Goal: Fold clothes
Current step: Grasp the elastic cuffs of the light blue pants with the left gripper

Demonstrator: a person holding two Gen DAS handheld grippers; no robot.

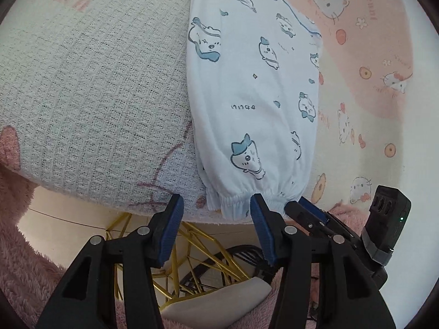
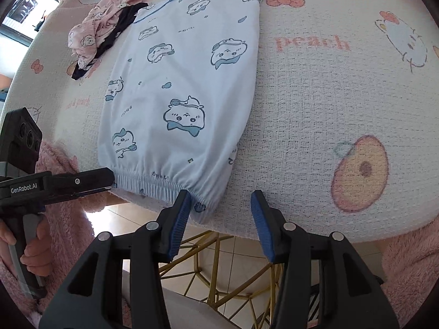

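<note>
A light blue pair of pants with cartoon prints lies flat on the table, its elastic cuff at the near edge. It also shows in the right wrist view, cuff toward me. My left gripper is open, its jaws standing around the cuff's left part. My right gripper is open, its left pad at the cuff's right corner. The right gripper also shows in the left wrist view, and the left gripper in the right wrist view at the cuff's other end.
A waffle-weave table cover with cat and peach prints spans the table. A crumpled pink garment and a dark item lie at the far side. A gold wire chair frame stands below the table edge.
</note>
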